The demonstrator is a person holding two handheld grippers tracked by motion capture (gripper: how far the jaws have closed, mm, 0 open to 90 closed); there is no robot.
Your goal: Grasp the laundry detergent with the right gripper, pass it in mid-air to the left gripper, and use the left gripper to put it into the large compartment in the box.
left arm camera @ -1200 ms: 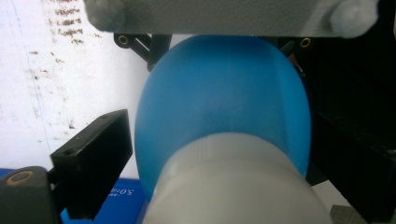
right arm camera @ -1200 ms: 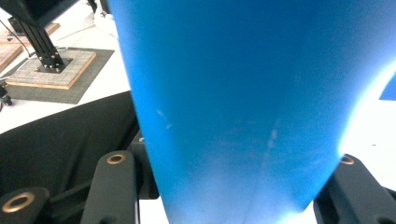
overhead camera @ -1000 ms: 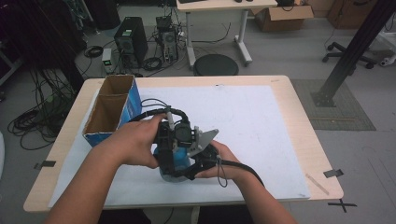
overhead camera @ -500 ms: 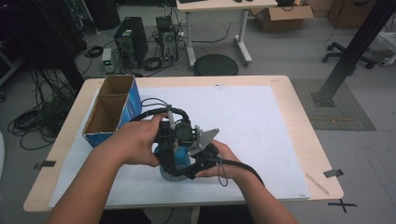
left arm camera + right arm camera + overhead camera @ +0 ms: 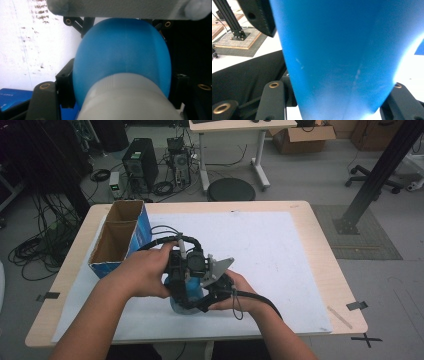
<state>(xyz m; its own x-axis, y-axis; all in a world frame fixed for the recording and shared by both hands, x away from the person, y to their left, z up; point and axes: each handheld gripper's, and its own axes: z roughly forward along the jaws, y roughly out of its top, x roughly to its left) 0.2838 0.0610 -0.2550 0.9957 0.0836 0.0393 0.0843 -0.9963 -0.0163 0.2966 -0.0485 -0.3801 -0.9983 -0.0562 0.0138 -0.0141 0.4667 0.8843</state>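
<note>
Blue bottle (white cap) sits low on the white table, between both hands. Right claw is clamped on its body. Left claw has been closing around its top, by the cap.

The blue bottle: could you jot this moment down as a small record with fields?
Object: blue bottle with a white cap, near the front of the white mat
Right tongs: clamped on the bottle's body
Left tongs: jaws either side of the cap end, just been closing; contact unclear
Bottle base: appears to rest on the mat
Nearby: cardboard box with two open compartments, at the table's left
</note>
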